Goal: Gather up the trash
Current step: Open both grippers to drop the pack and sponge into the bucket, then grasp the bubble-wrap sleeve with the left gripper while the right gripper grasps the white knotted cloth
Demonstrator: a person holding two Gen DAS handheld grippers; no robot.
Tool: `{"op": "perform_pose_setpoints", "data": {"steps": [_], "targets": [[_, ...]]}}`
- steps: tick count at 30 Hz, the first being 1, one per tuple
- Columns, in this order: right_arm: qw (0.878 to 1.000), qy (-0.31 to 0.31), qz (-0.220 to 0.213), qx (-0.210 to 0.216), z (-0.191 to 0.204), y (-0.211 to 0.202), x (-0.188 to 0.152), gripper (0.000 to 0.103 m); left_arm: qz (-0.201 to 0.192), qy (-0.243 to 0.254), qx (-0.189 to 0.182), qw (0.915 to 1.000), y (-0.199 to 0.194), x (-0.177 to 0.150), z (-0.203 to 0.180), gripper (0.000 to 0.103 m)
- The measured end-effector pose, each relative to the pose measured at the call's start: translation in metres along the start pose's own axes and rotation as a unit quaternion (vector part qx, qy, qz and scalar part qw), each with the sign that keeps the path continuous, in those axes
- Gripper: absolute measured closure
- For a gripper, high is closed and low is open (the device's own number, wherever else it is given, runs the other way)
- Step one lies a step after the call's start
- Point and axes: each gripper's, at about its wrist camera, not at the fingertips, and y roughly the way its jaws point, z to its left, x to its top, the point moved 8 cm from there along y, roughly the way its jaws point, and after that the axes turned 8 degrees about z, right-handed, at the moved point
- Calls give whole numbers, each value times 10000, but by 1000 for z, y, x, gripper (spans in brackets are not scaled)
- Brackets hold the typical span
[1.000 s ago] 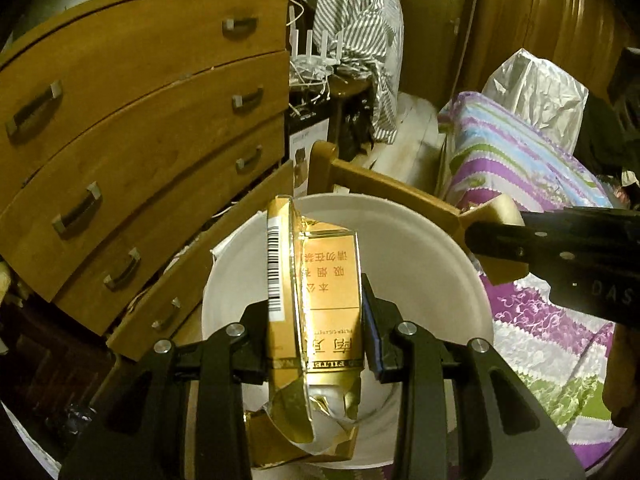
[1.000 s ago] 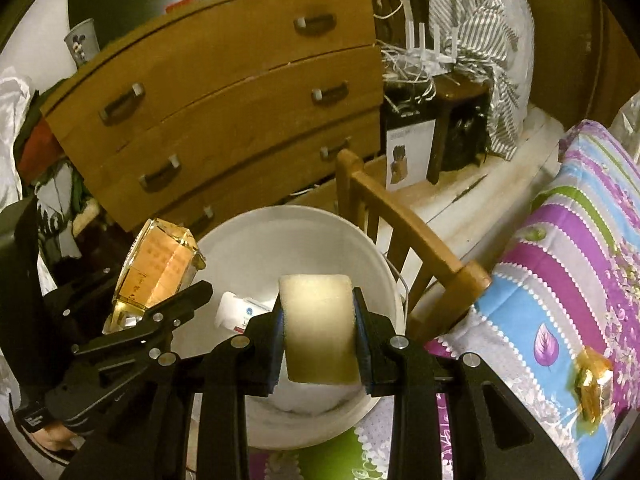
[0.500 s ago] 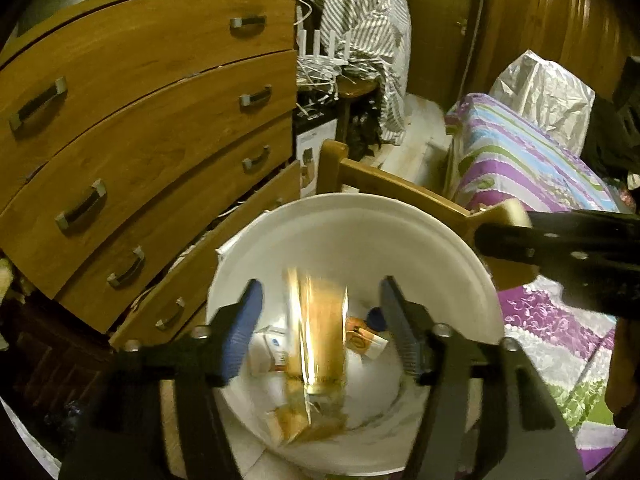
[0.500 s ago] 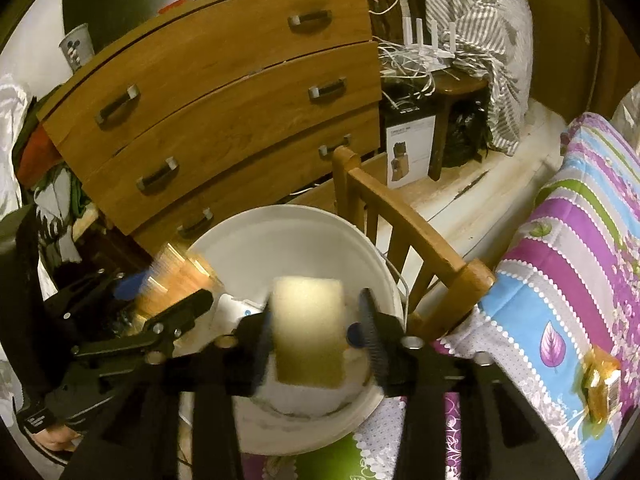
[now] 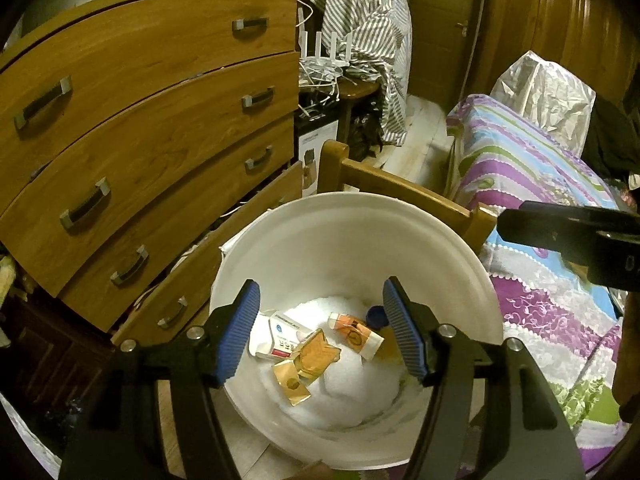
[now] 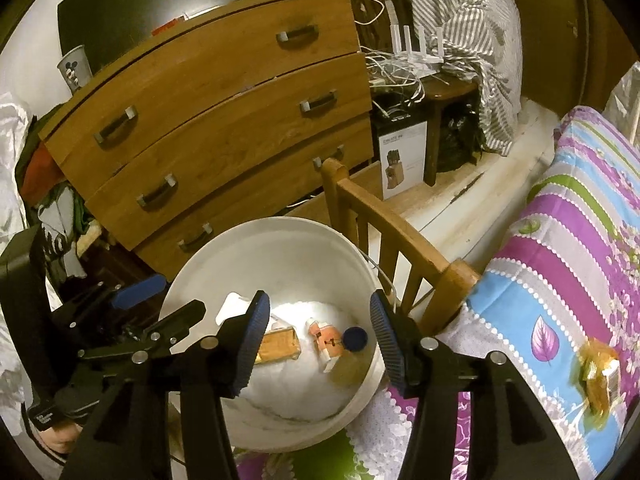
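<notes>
A white bucket (image 5: 352, 220) (image 6: 224, 248) stands below both grippers and holds trash. In it lie a crumpled gold cigarette pack (image 5: 310, 362) (image 6: 280, 346), a white box (image 5: 280, 334), an orange-white tube (image 5: 356, 336) (image 6: 326, 344), a blue cap (image 5: 376, 316) (image 6: 355, 338) and a yellowish sponge (image 6: 348, 368). My left gripper (image 5: 322, 334) is open and empty over the bucket; it also shows in the right wrist view (image 6: 160, 300). My right gripper (image 6: 316, 342) is open and empty over the bucket. A gold wrapper (image 6: 600, 376) lies on the bed.
A wooden chest of drawers (image 5: 140, 140) (image 6: 224, 120) stands left of the bucket. A wooden chair back (image 5: 400, 192) (image 6: 392, 232) stands right behind it. A bed with a striped cover (image 5: 532, 184) (image 6: 580, 248) is at the right.
Both grippers opened. The gold cigarette pack dropped from the left gripper and the yellowish sponge from the right gripper into the bucket.
</notes>
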Motion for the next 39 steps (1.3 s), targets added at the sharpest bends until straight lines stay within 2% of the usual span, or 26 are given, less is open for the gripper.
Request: {"op": "perform_pose_setpoints", "data": {"steps": [3, 8, 15, 18, 20, 24, 29, 33, 37, 39], "targets": [[9999, -8, -140, -67, -4, -12, -12, 49, -24, 46, -19, 10000, -4, -4, -7, 42], [9958, -28, -846, -336, -17, -66, -49, 48, -129, 264, -125, 9995, -16, -13, -32, 42], [9772, 29, -1808, -1109, -49, -158, -124, 39, -280, 841, -622, 9941, -41, -36, -117, 42], [9723, 71, -1945, -1295, -62, -186, -156, 37, -267, 1082, -858, 9901, -47, -47, -156, 42], [9711, 104, -1972, -1340, -73, -203, -183, 31, -225, 1212, -988, 9874, -47, -55, -178, 42], [9703, 271, -1949, -1406, -98, -225, -231, 30, -116, 1524, -1231, 9806, -48, -75, -226, 42], [9630, 960, -1761, -1801, -189, -246, -308, 30, 43, 1836, -1512, 9713, -50, -99, -275, 42], [9442, 1783, -1536, -2303, -292, -264, -381, 30, 109, 2067, -1600, 9652, -51, -115, -310, 42], [9305, 2280, -1335, -2539, -369, -273, -428, 30, 225, 2227, -1718, 9594, -47, -126, -341, 42], [9287, 2348, -1273, -2571, -393, -269, -439, 30, 282, 2324, -1774, 9559, -46, -134, -359, 42]]}}
